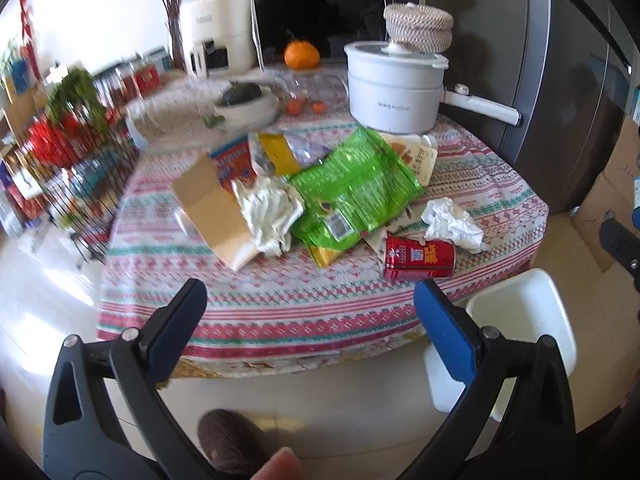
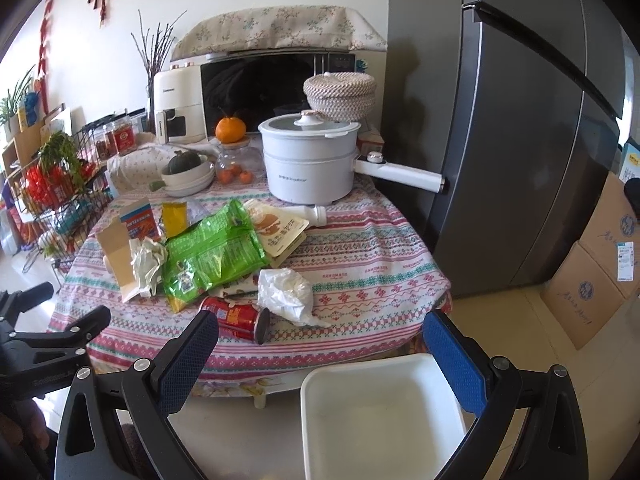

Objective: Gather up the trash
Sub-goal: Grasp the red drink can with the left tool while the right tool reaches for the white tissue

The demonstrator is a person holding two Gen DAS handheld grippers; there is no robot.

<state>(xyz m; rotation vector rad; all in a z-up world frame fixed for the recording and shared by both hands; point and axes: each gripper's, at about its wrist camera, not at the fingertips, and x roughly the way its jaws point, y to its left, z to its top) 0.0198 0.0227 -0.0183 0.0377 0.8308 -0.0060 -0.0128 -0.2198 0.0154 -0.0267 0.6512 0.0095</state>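
Observation:
Trash lies on the patterned tablecloth [image 1: 280, 304]: a red can [image 1: 418, 258] on its side, a crumpled white tissue [image 1: 452, 224], a green snack bag [image 1: 352, 192], crumpled paper [image 1: 268, 212] and a flattened brown carton [image 1: 212, 212]. A white bin [image 1: 524, 316] stands on the floor by the table's near edge. My left gripper [image 1: 310, 304] is open and empty, just short of the table edge. My right gripper [image 2: 320, 340] is open and empty, above the white bin [image 2: 380, 420], near the red can [image 2: 236, 318] and the tissue [image 2: 286, 290].
A white electric pot [image 2: 308, 164] with a long handle, a bowl with a squash [image 2: 188, 174], a jar and oranges stand at the back of the table. A grey fridge [image 2: 520, 140] is at the right, cardboard boxes [image 2: 592, 276] beside it, a wire rack [image 2: 64, 208] at the left.

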